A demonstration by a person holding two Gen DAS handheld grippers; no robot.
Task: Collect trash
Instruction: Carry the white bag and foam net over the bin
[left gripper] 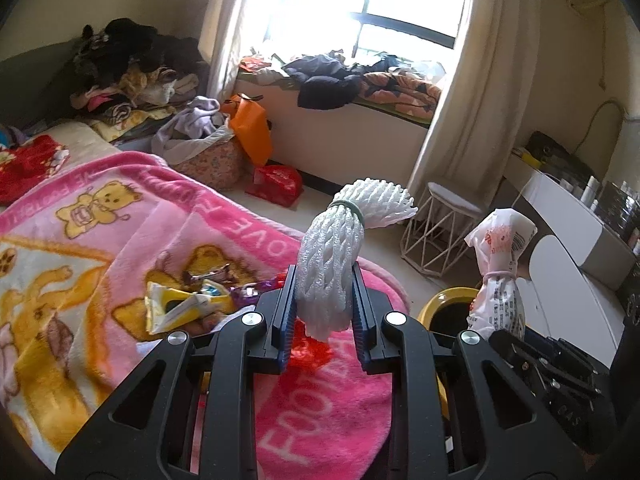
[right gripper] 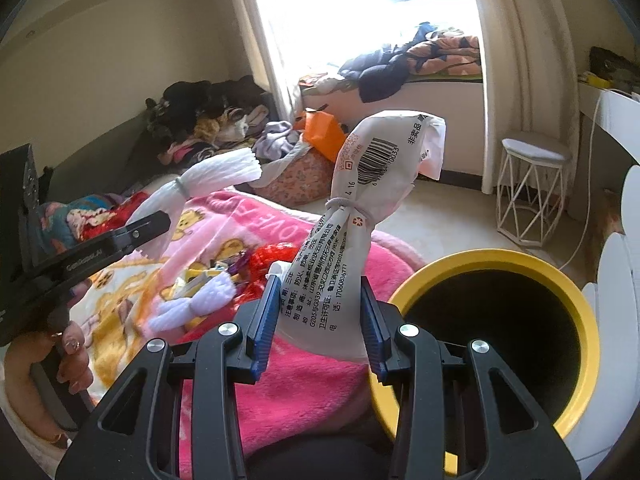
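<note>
Foam net point(left gripper: 332, 264) clamped, wrapper point(right gripper: 340, 280) clamped (bin point(right gripper: 492, 264) beside)

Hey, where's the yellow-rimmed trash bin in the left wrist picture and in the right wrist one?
Left wrist: yellow-rimmed trash bin at lower right, mostly hidden behind the gripper body.
Right wrist: bin large at lower right, its dark opening facing the camera.
Shared landmark: white wire-frame stool by the curtain.
</note>
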